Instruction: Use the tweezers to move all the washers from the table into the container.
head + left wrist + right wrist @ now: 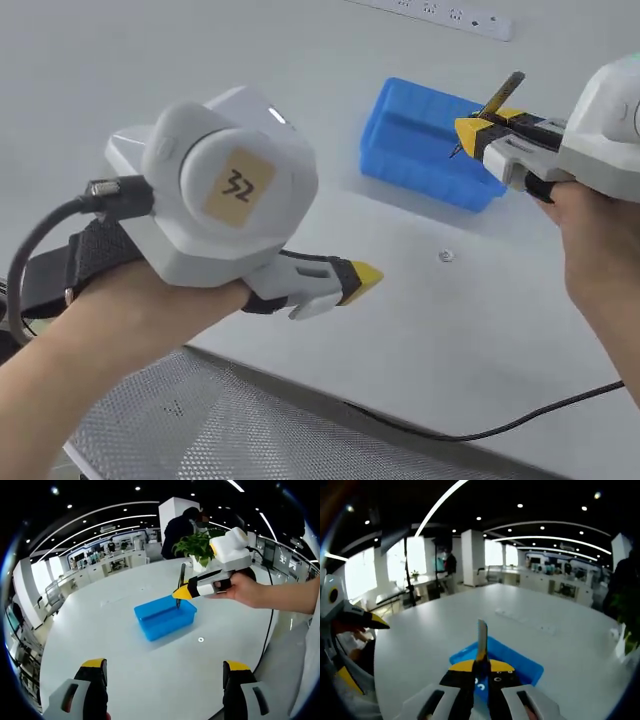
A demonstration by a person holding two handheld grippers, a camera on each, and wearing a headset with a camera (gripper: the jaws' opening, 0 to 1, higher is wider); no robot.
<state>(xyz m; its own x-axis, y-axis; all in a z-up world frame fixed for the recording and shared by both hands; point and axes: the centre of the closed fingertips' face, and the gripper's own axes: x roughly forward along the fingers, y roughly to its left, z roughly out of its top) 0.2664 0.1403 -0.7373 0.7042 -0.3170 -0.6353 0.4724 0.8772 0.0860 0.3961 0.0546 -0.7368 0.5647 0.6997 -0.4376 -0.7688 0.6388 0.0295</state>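
Tweezers point(505, 92) sit squeezed tight in my right gripper point(475, 132), tips down over the blue container point(415, 172). One washer point(446, 256) lies on the white table point(480, 340) at 6 o'clock from them, just outside the container. My left gripper point(345, 285) hangs wide open at the washer's 9 o'clock.

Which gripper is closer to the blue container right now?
Right. The right gripper holds the tweezers directly over the blue container, pointing down into it. The left gripper hangs open above the near side of the table, well short of the container.
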